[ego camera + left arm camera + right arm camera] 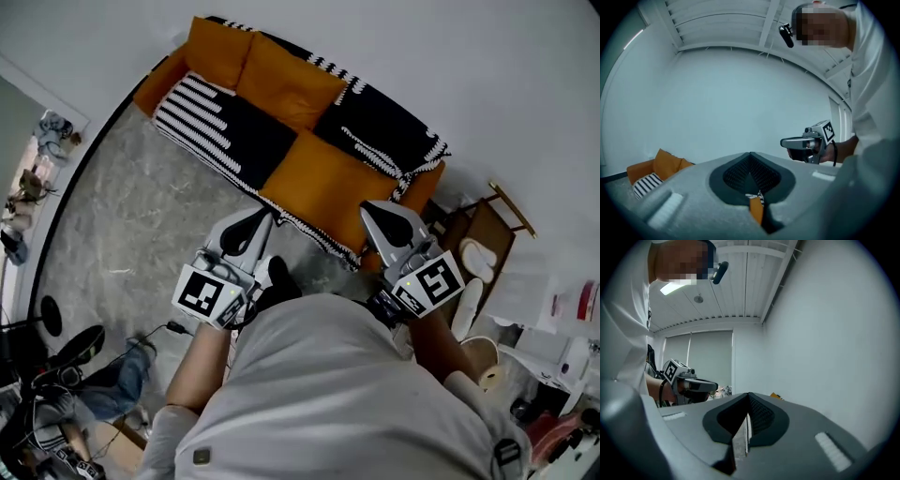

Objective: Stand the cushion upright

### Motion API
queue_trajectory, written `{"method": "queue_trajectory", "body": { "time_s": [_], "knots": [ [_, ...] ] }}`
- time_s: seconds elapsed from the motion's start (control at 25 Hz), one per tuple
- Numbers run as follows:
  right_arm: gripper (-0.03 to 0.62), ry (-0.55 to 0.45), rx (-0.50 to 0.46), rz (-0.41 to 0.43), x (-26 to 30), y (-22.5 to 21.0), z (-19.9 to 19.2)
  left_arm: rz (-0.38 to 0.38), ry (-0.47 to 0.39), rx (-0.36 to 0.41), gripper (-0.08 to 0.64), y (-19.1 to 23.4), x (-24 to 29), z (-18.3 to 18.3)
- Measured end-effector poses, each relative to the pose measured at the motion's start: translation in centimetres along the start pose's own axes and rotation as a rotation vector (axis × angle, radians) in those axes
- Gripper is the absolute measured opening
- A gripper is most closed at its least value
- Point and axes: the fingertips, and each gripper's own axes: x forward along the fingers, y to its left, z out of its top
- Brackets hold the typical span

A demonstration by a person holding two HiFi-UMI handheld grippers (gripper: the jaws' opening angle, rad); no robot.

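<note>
In the head view an orange sofa [323, 187] stands against the white wall, partly draped in a black-and-white striped cover [225, 127]. Two orange cushions [217, 52] [291, 89] lean upright on its back at the left; a black patterned cushion [384, 127] lies toward the right end. My left gripper [246, 234] and right gripper [394, 225] are both held level in front of the sofa, short of it, shut and empty. In the left gripper view the sofa's end [656, 171] shows at the lower left beyond the shut left gripper [750, 157]. The right gripper [749, 399] faces bare wall.
A wooden side stand [483, 239] with white slippers [478, 258] sits right of the sofa. Boxes and clutter [553, 375] fill the lower right. Cables and gear [66, 375] lie on the grey stone floor [141, 216] at the lower left.
</note>
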Motion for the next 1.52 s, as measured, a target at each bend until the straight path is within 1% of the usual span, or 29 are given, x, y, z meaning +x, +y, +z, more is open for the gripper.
{"method": "queue_trajectory", "body": {
  "time_s": [0.16, 0.36, 0.44, 0.52, 0.64, 0.8, 1.04, 1.2, 1.4, 1.52],
  "knots": [
    [0.011, 0.016, 0.015, -0.084, 2.8, -1.5, 0.0, -0.074, 0.003, 0.003, 0.003, 3.7, 1.4, 0.7],
    [0.011, 0.047, 0.03, -0.182, 4.3, -3.1, -1.0, -0.165, 0.023, -0.009, 0.003, 6.4, 3.6, 0.4],
    [0.011, 0.059, 0.046, -0.218, 4.5, -4.2, -1.4, -0.193, 0.03, -0.013, 0.003, 6.9, 4.8, 0.4],
    [0.011, 0.07, 0.041, -0.245, 4.5, -5.4, -1.8, -0.218, 0.04, -0.013, 0.003, 7.2, 6.2, 0.4],
    [0.011, 0.077, 0.053, -0.288, 3.9, -7.4, -2.6, -0.26, 0.07, -0.016, 0.003, 7.2, 8.9, -0.2],
    [0.011, 0.071, 0.083, -0.332, 2.9, -11.2, -3.7, -0.289, 0.102, 0.006, 0.003, 7.1, 13.0, -0.1],
    [0.011, 0.056, 0.104, -0.364, 1.6, -19.0, -4.2, -0.306, 0.13, 0.026, 0.003, 6.7, 21.1, 0.1],
    [0.011, 0.074, 0.117, -0.361, 0.9, -24.0, -5.2, -0.308, 0.149, 0.03, 0.003, 6.2, 26.7, 0.1],
    [0.012, 0.103, 0.123, -0.336, 0.1, -28.4, -6.9, -0.319, 0.183, 0.057, 0.003, 4.9, 31.6, -0.2],
    [0.015, 0.119, 0.143, -0.334, 0.1, -30.8, -8.1, -0.328, 0.221, 0.065, 0.003, 5.0, 33.7, -1.3]
  ]
}}
